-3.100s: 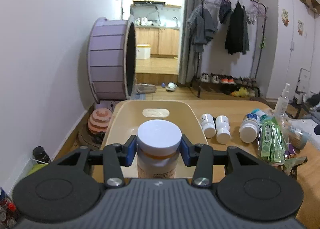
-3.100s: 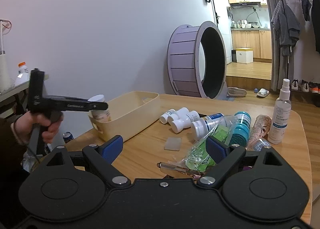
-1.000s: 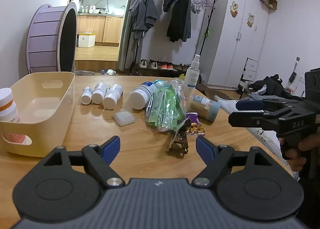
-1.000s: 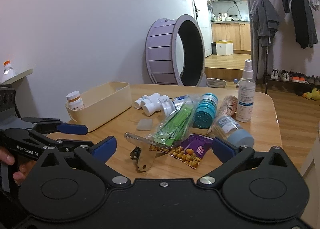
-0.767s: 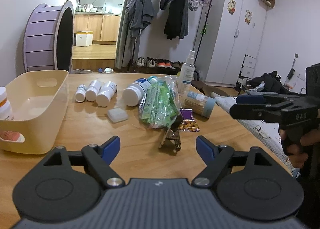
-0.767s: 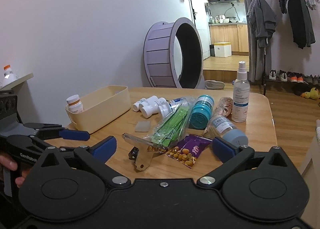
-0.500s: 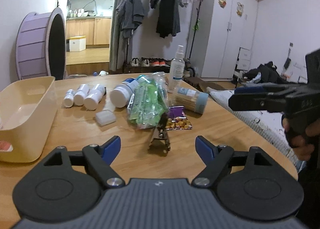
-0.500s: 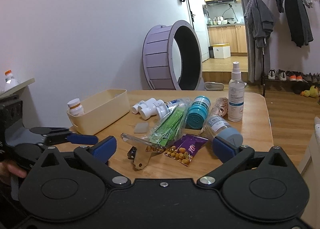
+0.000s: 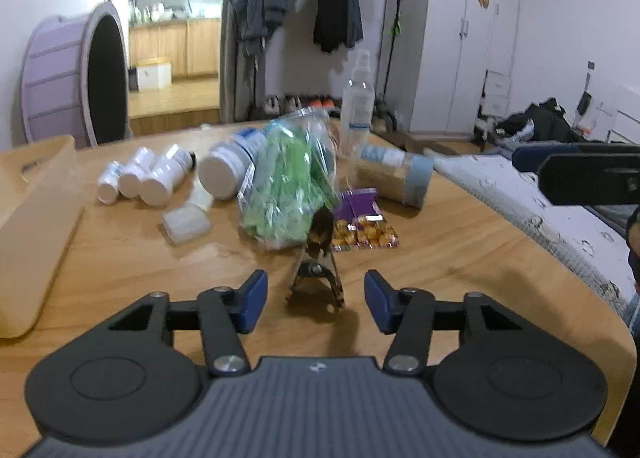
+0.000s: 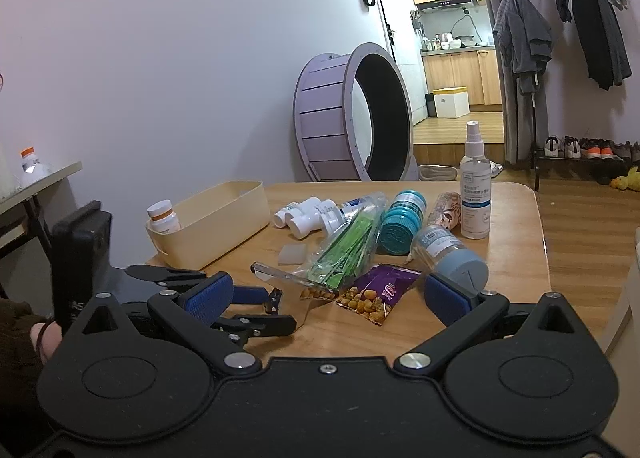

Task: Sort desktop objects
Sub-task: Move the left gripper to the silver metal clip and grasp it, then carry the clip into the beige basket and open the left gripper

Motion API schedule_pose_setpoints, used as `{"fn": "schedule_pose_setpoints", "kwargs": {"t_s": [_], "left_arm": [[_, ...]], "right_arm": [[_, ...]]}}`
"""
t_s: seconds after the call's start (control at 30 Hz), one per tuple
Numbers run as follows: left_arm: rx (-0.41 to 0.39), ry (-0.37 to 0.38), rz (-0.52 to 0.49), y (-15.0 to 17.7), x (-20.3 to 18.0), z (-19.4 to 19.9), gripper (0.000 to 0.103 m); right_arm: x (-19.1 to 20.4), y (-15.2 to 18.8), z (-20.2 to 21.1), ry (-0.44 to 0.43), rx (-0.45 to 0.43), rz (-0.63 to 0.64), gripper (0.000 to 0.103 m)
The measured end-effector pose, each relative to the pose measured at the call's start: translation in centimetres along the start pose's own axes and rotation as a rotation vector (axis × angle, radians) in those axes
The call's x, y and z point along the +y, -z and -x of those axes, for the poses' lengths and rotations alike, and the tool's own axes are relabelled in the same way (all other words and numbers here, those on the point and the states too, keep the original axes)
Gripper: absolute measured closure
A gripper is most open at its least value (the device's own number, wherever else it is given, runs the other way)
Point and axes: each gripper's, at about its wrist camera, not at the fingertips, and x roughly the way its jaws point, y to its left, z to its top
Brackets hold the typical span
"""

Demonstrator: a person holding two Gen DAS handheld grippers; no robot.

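Left wrist view: left gripper is seen w/ jaws spread wide, nothing held, hovering low over the wooden table. A metal clip lies right between the blue pads, at the near end of the pile. Just behind it, a purple snack packet and a clear bag of green sachets are seen touching. Three small white bottles lie side by side, a larger white-capped bottle beside them, a small clear plastic case in front. A toothpick jar lies on its side; a spray bottle stands upright behind. Labels too blurred to be read. Beige bin is cut off at left.

Right wrist view: right gripper is also held wide apart, empty, near the table's front edge. The other gripper is seen lower left, pads flanking the clip. An orange-label pill bottle stands upright in the bin's near corner. Teal-capped jars lie by the sachets. Packet print shows nuts; spray label text unreadable at this res.
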Motion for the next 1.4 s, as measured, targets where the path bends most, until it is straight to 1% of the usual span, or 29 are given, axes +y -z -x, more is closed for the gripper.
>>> {"fn": "schedule_pose_setpoints", "kwargs": {"t_s": [0.03,0.27,0.43,0.53,0.97,1.07,1.13,1.2,1.3,1.33,1.4], "left_arm": [[-0.001,0.006,0.008,-0.1,0.0,-0.1,0.072],[-0.052,0.022,0.036,0.0,0.5,1.2,0.074],[-0.129,0.015,0.068,-0.7,1.8,4.0,0.074],[-0.151,0.005,0.098,-0.9,2.9,5.2,0.075],[-0.037,-0.062,0.068,1.1,3.2,4.0,0.074],[-0.008,-0.085,0.052,1.4,3.1,3.6,0.067],[0.02,-0.097,0.06,1.4,3.2,3.2,0.06],[0.031,-0.095,0.062,1.4,3.3,2.9,0.058],[0.03,-0.082,0.054,1.5,3.4,2.7,0.059],[0.029,-0.077,0.05,1.5,3.3,2.7,0.069],[0.025,-0.068,0.044,1.5,3.2,2.6,0.07]], "right_arm": [[0.0,0.0,0.0,0.0,0.001,0.001,0.0],[0.1,0.0,-0.1,0.0,0.002,0.001,0.0],[0.5,-0.2,-0.6,-0.01,0.004,0.007,0.0],[1.0,-0.3,-1.1,-0.02,0.012,0.017,0.0],[2.2,-0.4,-2.5,-0.025,0.037,0.035,0.0],[2.2,-0.4,-2.4,-0.024,0.038,0.036,0.0],[2.1,-0.3,-2.3,-0.022,0.038,0.034,0.0],[2.0,-0.3,-2.2,-0.021,0.038,0.033,0.0],[2.1,-0.3,-2.2,-0.02,0.04,0.035,0.0],[2.1,-0.3,-2.2,-0.02,0.041,0.036,0.0],[2.1,-0.3,-2.3,-0.019,0.042,0.037,0.0]]}}
